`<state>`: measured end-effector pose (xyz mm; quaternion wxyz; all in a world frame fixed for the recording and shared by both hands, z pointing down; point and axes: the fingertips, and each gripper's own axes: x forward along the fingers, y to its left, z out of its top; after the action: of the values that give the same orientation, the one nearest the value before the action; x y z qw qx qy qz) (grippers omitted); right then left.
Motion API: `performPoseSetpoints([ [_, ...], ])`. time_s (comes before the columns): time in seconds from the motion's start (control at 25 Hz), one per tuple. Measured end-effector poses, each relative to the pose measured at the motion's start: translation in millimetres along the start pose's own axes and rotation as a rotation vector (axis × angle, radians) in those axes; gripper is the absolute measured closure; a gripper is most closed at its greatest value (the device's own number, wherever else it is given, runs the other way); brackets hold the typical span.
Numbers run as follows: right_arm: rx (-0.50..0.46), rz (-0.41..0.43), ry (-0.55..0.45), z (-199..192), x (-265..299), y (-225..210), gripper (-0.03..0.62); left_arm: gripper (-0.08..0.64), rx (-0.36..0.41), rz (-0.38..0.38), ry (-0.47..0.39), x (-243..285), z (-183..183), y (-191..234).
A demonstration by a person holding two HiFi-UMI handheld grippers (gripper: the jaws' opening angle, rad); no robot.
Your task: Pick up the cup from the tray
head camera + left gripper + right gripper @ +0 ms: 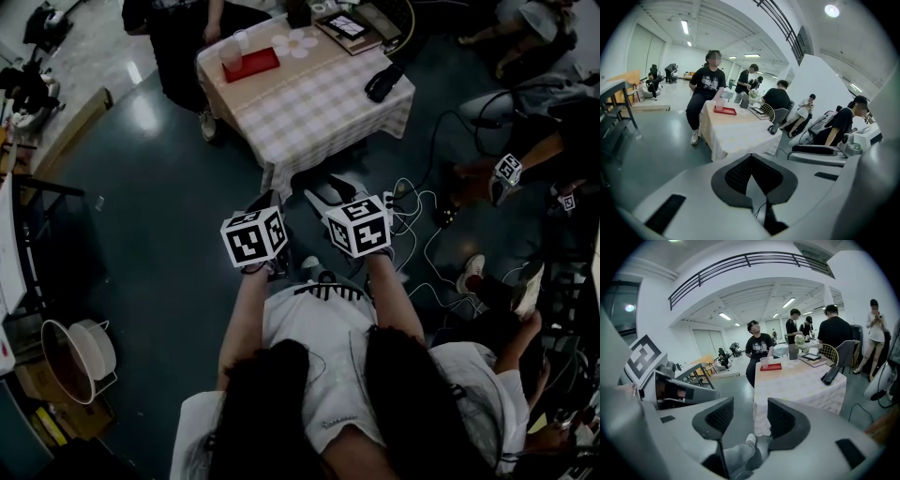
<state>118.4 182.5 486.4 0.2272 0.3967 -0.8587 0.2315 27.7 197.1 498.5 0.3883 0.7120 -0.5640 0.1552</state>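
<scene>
**Cup not yet within reach: approach and grip hazards noted**

The cup (pixel 232 56) stands on the red tray (pixel 258 65) at the 11 o'clock corner of the checked-cloth table (pixel 319 98), well apart from both tools.

The right gripper (pixel 750 416) has its jaws partly apart with nothing between them. The left gripper (pixel 751 158) has its jaws together and holds nothing.

Hazards, in my judgement:
- The cup looks thin and light, so a hard pinch may buckle it and an off-centre one may tip it.
- The tray may slide on the cloth if it is nudged.
- A seated person (pixel 183 42) is just beside the tray at 10 o'clock, so the reach may brush them.
- Floor cables (pixel 422 234) at 3 o'clock could catch a foot.
</scene>
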Motion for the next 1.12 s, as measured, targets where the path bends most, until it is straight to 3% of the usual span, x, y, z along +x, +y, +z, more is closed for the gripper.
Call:
performPoseSetpoints([
  [0.32, 0.017, -0.078, -0.017, 29.1, 24.1, -31.1, 0.377, 0.557, -0.001, 0.001, 0.007, 27.5, 30.1, 14.0],
  [1.12, 0.025, -0.093, 0.049, 124.1, 155.4, -49.2, 0.342, 0.557, -0.004, -0.007, 0.033, 103.5, 156.3, 104.1],
])
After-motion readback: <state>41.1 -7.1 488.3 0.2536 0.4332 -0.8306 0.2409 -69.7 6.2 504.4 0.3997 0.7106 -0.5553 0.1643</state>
